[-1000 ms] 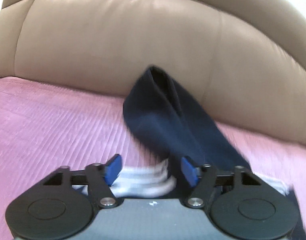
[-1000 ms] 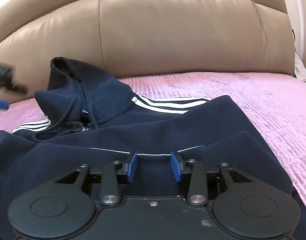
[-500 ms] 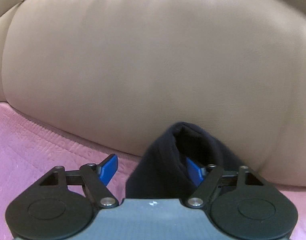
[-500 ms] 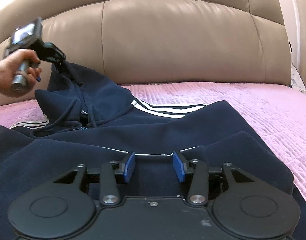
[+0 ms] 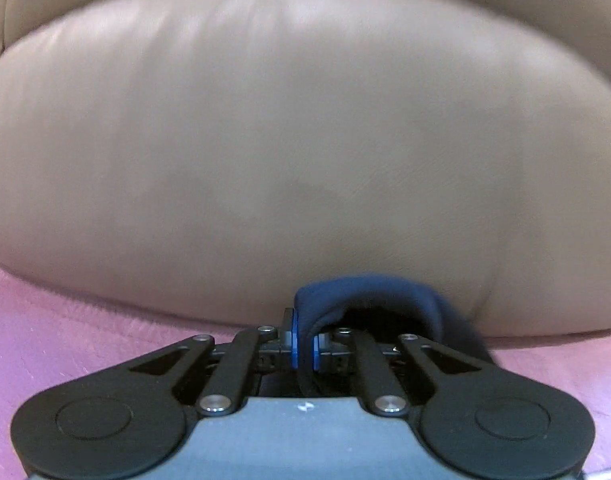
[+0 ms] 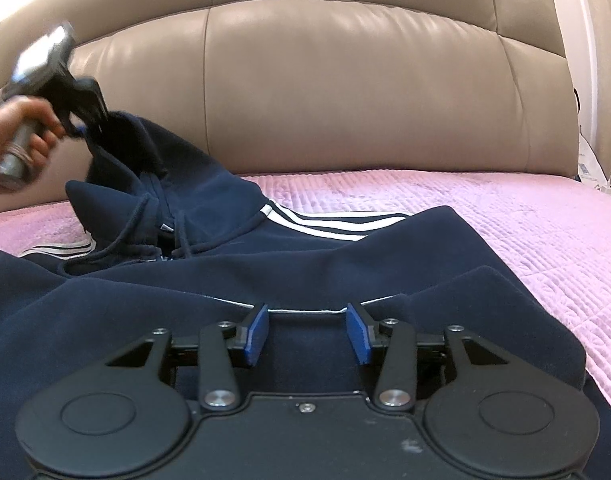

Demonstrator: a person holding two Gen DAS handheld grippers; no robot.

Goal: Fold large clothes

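Note:
A navy hoodie point(image 6: 289, 268) with white shoulder stripes lies spread on a pink quilted cover point(image 6: 505, 216). Its hood point(image 6: 145, 152) is lifted at the back left. My left gripper point(image 5: 303, 344) is shut on the rim of the hood point(image 5: 365, 292); it also shows in the right wrist view point(image 6: 85, 120), held up by a hand. My right gripper point(image 6: 307, 332) is open and empty, low over the hoodie's body, with a thin white line of trim just beyond its fingertips.
A beige padded leather headboard point(image 6: 345, 92) rises right behind the hood and fills the left wrist view point(image 5: 305, 140). Pink cover lies bare to the right of the hoodie. White items point(image 6: 589, 164) sit at the far right edge.
My left gripper has closed on the hood's rim and lifted it towards the headboard. My right gripper has stayed open over the hoodie's body.

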